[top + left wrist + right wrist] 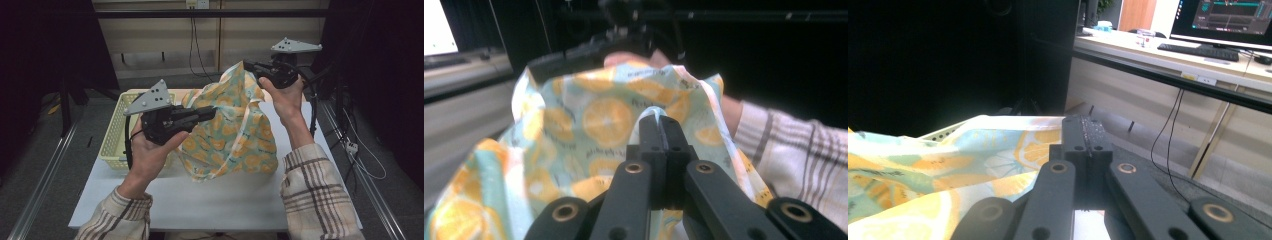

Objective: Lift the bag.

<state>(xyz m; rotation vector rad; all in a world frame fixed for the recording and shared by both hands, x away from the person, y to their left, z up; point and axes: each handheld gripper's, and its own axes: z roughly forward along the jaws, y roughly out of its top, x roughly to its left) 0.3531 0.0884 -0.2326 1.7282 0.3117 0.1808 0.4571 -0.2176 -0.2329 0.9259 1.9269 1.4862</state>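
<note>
Low in the high view, two arms in checked sleeves (311,190) came up from the bottom edge over the white bench (215,200). A bit farther in, at the middle left, the left gripper (212,112) pointed to the right, and its jaws were squeezed together on the cloth (235,135). In the left gripper view the jaws stood tight together with a white edge of the cloth poking out at their tip.

The cloth was in the middle of the frame. It was light blue with orange slices on it and a white border. It hung up in the air between the two grippers, and its bottom edge looked to rest on the bench.

Farther back, at the upper right, the right gripper (248,65) was pinched shut on the top corner of the cloth. That corner was the highest part.

The cloth looked soft, thin and light. It drooped and folded wherever nothing held it, so it would likely flop and bunch up. It may also slip out of a weak pinch. The best spots to hold seemed to be the corners and the white border.

Behind the cloth, at the left, sat a pale yellow basket (116,135) on the bench.
</note>
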